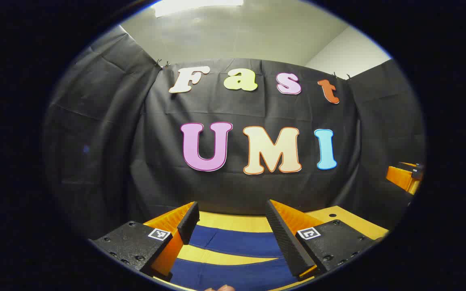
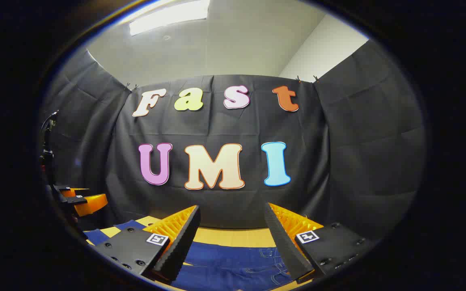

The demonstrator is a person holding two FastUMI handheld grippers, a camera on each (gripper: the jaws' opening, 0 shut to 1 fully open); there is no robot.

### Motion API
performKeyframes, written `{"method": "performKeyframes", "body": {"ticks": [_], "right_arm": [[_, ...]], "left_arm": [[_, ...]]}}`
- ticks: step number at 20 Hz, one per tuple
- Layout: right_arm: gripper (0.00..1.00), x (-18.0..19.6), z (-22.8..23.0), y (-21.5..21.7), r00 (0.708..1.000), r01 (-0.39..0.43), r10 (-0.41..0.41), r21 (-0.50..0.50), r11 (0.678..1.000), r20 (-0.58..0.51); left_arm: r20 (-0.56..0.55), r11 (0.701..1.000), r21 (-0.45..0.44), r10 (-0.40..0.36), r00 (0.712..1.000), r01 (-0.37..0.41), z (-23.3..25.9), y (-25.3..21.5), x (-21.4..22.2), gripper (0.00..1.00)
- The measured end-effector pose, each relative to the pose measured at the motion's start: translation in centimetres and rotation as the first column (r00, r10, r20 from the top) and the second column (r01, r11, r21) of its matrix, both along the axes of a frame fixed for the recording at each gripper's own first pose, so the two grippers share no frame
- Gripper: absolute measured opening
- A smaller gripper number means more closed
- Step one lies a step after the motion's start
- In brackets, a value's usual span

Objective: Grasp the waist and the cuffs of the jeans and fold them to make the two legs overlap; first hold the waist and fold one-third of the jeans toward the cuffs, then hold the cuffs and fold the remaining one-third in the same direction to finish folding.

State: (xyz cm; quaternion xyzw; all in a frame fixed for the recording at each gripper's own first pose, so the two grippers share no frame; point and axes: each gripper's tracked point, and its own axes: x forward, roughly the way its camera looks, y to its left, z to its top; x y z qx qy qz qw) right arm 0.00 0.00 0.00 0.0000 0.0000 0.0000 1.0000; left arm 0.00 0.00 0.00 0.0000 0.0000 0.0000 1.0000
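Observation:
Dark blue jeans lie flat on a wooden table. In the left gripper view the two legs (image 1: 237, 244) run side by side under my left gripper (image 1: 233, 212), with a strip of table between them. My left gripper is open and hangs above the legs with nothing between its fingers. In the right gripper view the waist end of the jeans (image 2: 237, 262), with pockets and seams, lies below my right gripper (image 2: 233, 214). That gripper is open too, above the cloth. The left gripper (image 2: 81, 200) shows at the far left of the right gripper view.
The wooden table (image 1: 346, 218) ends close to the black cloth wall behind it. The right gripper (image 1: 405, 176) shows at the right edge of the left gripper view. A black stand with cables (image 2: 47, 153) rises at the far left in the right gripper view.

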Motion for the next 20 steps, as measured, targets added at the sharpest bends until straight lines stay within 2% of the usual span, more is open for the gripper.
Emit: {"method": "performKeyframes", "body": {"ticks": [15,18,20], "right_arm": [[1.0,1.3,-1.2,-0.1,0.999,-0.045,0.046,0.025,0.999,-0.018],[1.0,1.8,-1.9,0.4,0.997,-0.079,0.08,0.057,0.995,-0.017],[0.98,1.9,-2.7,1.1,0.992,-0.12,0.123,0.073,0.99,-0.033]], "left_arm": [[-0.039,1.0,0.021,0.009,0.999,-0.008,-1.9,-0.7,0.4,0.98],[-0.069,0.999,0.044,0.015,0.998,-0.012,-2.9,-0.1,-0.2,0.99],[-0.09,0.996,0.078,0.045,0.995,-0.038,-3.7,1.9,-1.2,0.99]]}}
